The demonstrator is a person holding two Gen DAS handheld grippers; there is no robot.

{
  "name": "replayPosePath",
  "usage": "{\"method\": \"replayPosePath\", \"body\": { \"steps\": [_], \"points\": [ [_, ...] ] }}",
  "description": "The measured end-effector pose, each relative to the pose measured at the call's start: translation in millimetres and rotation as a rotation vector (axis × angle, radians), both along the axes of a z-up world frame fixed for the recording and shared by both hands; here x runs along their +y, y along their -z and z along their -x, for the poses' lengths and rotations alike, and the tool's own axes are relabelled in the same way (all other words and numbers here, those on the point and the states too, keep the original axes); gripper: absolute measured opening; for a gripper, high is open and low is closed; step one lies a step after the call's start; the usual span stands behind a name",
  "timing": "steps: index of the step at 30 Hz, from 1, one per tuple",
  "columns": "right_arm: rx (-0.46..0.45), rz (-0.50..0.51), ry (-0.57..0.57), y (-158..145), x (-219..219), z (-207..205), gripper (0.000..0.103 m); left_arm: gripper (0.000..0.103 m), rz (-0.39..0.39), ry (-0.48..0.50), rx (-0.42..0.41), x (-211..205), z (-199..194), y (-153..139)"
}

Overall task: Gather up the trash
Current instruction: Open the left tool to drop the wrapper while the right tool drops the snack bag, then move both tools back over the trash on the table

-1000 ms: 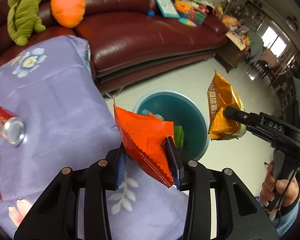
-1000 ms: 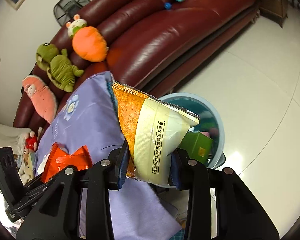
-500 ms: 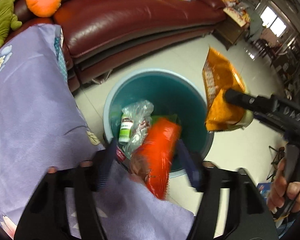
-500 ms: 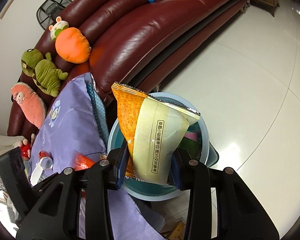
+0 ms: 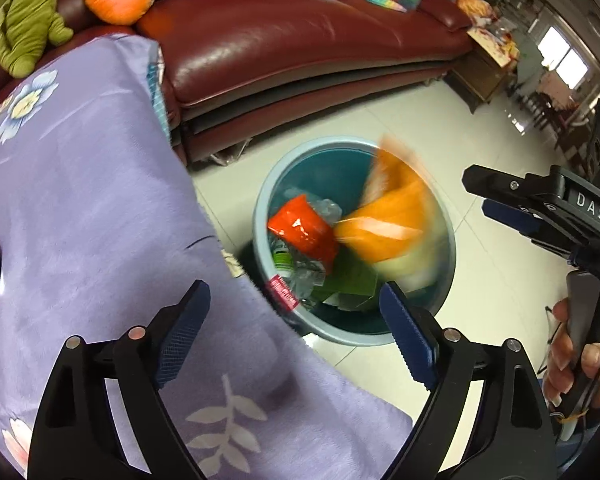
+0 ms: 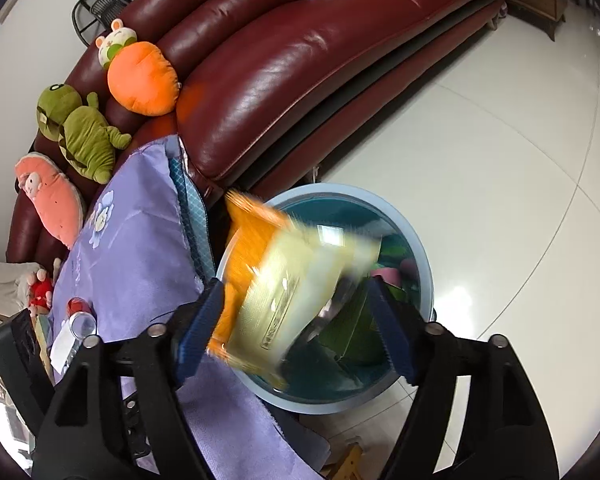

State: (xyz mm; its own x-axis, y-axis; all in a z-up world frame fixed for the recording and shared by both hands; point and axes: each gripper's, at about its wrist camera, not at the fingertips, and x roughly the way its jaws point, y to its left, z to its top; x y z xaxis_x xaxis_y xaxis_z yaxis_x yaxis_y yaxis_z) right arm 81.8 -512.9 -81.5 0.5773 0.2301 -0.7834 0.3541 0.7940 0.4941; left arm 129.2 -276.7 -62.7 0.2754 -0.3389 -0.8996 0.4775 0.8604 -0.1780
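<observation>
Having just been opening, the left gripper [image 5: 294,322] and right gripper [image 6: 296,330] both gape empty, the red wrapper [image 5: 302,232] already in the bin [image 5: 260,216], the orange bag [image 6: 284,280] tumbling in, while a can [image 6: 80,314] waits on the desk [image 5: 100,200].

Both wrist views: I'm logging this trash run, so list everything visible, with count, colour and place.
bin: one, teal, on the floor beside the table
red wrapper: one, lying in the bin
orange bag: one, orange and cream, blurred, dropping into the bin
can: one, red, on the tablecloth
tablecloth: one, purple, floral
sofa: one, dark red
plush toys: several, on the sofa
left gripper: jaws just opened, empty
right gripper: jaws just opened, bag slipping out
hand: one, on the right gripper's handle
</observation>
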Motion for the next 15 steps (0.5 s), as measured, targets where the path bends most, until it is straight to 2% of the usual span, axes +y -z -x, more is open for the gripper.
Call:
{"method": "replayPosePath", "body": {
  "steps": [8,15],
  "points": [
    [0.042,0.046,0.002,-8,11,11,0.076,0.088,0.005,-0.010,0.022,19,10,0],
    [0.066,0.067,0.007,-17,23,26,0.078,0.088,0.028,-0.021,0.012,36,23,-13]
  ]
}}
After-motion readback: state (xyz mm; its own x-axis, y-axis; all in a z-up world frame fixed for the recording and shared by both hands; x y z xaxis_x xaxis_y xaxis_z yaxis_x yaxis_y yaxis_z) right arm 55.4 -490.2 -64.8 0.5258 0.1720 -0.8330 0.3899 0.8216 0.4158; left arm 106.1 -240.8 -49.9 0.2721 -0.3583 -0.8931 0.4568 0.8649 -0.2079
